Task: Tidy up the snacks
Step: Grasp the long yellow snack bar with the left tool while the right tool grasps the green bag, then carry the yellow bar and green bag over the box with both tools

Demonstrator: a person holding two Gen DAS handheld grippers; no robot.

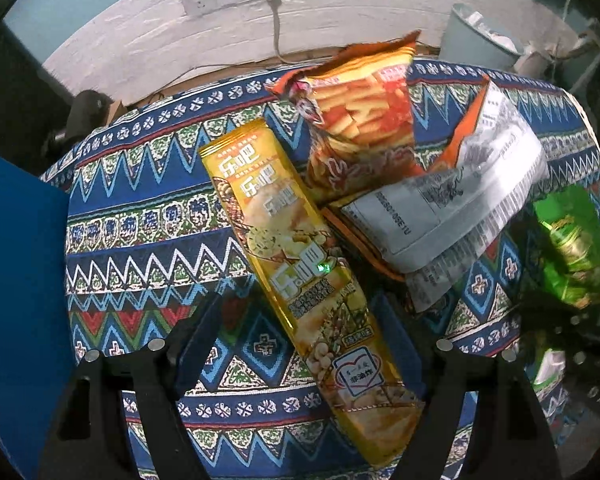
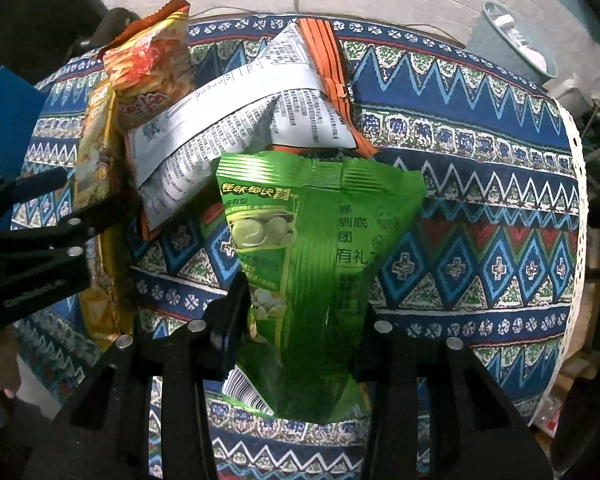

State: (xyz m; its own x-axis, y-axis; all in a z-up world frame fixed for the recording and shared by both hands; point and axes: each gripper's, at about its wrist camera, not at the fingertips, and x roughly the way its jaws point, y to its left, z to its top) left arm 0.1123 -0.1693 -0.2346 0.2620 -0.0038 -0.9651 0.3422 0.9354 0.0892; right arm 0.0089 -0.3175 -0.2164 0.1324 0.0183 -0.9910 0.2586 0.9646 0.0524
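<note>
Here the step in hand looked like a two-handed pick-up from the snack pile on the patterned tablecloth [image 1: 148, 208]. In the right wrist view, the right gripper [image 2: 304, 328] had its jaws drawn in on the green snack bag [image 2: 320, 240], which filled the lower centre of the frame; the bag pinched narrow where the fingers [image 2: 232, 320] pressed it and fanned out wide above, so it was gripped at its lower part. Whether it had left the cloth could not be told.

In the left wrist view, the left gripper [image 1: 300, 344] stood open, pointing steeply down, with the long yellow snack pack [image 1: 296, 264] running on a slant from the middle of the frame to the lower right, passing between the fingers. The pads did not appear to press it. The same gripper showed at the left edge of the right wrist view, over the yellow pack.

Beyond it, toward the top of the frame, lay the orange chip bag [image 1: 364, 112], and to its right a silver-backed orange bag [image 1: 460, 200] turned print side up, leaning on its neighbours.

As a judgement, the next move called for the left jaws to sink and close across the narrow width of the yellow pack. Its glossy film might slip, and its upper end lay touching the orange chip bag, which could be dragged along.
</note>
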